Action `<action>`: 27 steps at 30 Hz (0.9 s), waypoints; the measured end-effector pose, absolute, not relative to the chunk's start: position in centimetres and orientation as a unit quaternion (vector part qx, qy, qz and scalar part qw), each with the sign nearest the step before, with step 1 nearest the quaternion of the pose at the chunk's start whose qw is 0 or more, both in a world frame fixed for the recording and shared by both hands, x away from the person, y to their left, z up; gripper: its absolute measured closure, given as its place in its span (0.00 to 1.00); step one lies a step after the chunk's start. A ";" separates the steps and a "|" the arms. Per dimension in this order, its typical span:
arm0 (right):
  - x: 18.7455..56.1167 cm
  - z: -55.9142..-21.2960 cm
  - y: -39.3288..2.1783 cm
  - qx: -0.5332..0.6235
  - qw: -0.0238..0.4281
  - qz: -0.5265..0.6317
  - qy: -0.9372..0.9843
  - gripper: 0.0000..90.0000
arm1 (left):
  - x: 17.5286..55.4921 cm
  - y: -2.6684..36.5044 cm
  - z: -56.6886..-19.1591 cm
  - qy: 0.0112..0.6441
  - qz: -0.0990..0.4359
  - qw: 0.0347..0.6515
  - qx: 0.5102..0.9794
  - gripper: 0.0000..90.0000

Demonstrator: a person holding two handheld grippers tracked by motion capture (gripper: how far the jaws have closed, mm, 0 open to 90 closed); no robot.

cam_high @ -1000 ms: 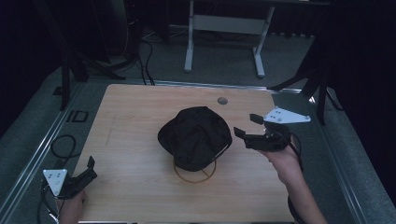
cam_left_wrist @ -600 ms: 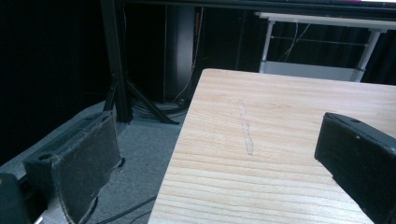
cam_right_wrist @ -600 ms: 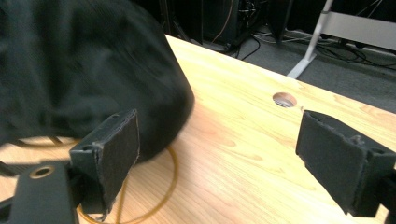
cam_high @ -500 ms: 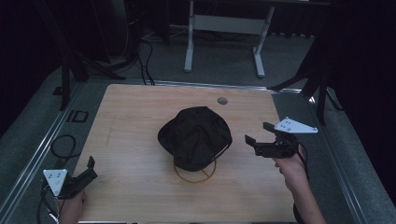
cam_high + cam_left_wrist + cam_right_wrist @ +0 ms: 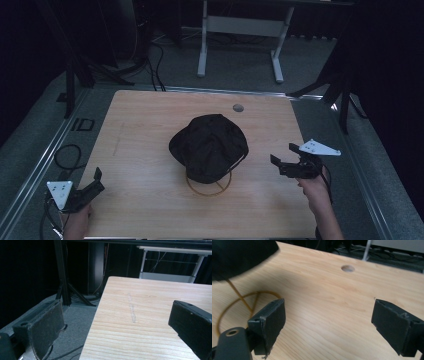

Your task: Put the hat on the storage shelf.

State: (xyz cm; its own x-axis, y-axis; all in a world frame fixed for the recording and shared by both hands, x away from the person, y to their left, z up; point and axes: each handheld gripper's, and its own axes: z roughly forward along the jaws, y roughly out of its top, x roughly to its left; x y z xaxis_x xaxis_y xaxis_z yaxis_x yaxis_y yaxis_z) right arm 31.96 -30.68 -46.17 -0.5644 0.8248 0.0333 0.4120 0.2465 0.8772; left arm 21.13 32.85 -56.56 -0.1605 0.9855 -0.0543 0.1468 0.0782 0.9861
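A light wooden table (image 5: 150, 150) with a pale grain carries a black hat (image 5: 209, 146) at its centre, perched on a brass-coloured wire stand (image 5: 209, 187) whose ring base rests flat on the wood; a round cable hole (image 5: 238, 107) sits near the far edge.

Room's dim, only my table (image 5: 150, 150) is lit, from above. Surroundings go near black. High view soft and grainy. Hat (image 5: 239, 257) blurs in my right gripper view. No glare.
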 end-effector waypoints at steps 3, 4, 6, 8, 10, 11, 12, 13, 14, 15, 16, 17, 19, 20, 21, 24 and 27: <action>32.0 -47.5 -31.5 0.415 0.228 0.454 0.754 0.13 | 21.1 32.8 -56.6 0.590 0.481 0.436 0.479 0.01; 32.0 -47.9 -31.7 0.416 0.230 0.453 0.754 0.13 | 21.1 32.8 -56.6 0.590 0.481 0.436 0.480 0.01; 32.0 -48.8 -32.3 0.424 0.231 0.454 0.749 0.13 | 21.1 32.8 -56.6 0.591 0.481 0.436 0.479 0.01; 32.0 -49.6 -32.8 0.431 0.229 0.452 0.747 0.13 | 21.1 32.9 -56.6 0.591 0.481 0.436 0.479 0.01; 32.0 -50.4 -33.2 0.436 0.232 0.444 0.747 0.13 | 21.1 32.9 -56.6 0.591 0.481 0.436 0.479 0.01; 32.0 -50.8 -33.4 0.439 0.231 0.439 0.749 0.13 | 21.1 32.9 -56.6 0.590 0.481 0.437 0.479 0.01; 32.0 -51.2 -33.6 0.444 0.231 0.437 0.748 0.13 | 21.1 32.9 -56.6 0.591 0.480 0.436 0.479 0.01; 32.0 -51.6 -33.9 0.449 0.231 0.434 0.746 0.13 | 21.1 32.9 -56.6 0.591 0.480 0.436 0.479 0.01; 32.0 -51.9 -34.1 0.452 0.230 0.431 0.746 0.13 | 21.1 32.9 -56.6 0.591 0.481 0.436 0.479 0.01; 31.9 -52.2 -34.3 0.457 0.229 0.431 0.744 0.13 | 21.1 32.9 -56.6 0.591 0.481 0.436 0.479 0.01; 31.9 -52.5 -34.5 0.461 0.230 0.429 0.743 0.13 | 21.1 32.9 -56.6 0.591 0.481 0.436 0.479 0.01; 31.9 -52.7 -34.7 0.465 0.230 0.427 0.740 0.13 | 21.1 32.9 -56.6 0.591 0.481 0.436 0.479 0.01; 31.7 -53.1 -35.1 0.473 0.232 0.423 0.738 0.13 | 21.1 32.9 -56.6 0.591 0.480 0.436 0.479 0.01; 31.6 -53.3 -35.3 0.475 0.235 0.421 0.736 0.13 | 21.1 32.9 -56.6 0.591 0.481 0.436 0.479 0.01; 31.5 -53.4 -35.4 0.480 0.239 0.421 0.732 0.13 | 21.1 32.9 -56.6 0.591 0.481 0.436 0.479 0.01; 31.3 -53.6 -36.1 0.494 0.256 0.414 0.721 0.13 | 21.1 32.9 -56.6 0.591 0.481 0.437 0.478 0.01; 31.1 -53.9 -36.5 0.510 0.263 0.400 0.715 0.13 | 21.1 32.9 -56.6 0.591 0.481 0.436 0.479 0.01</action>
State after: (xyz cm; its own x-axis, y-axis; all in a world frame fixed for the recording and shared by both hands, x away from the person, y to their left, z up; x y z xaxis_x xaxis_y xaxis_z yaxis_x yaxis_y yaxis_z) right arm 31.15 -36.55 -53.92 -0.3419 0.9392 0.0311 0.5183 0.1609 0.8399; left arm 21.12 32.85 -56.56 -0.1606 0.9854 -0.0559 0.1465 0.0799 0.9860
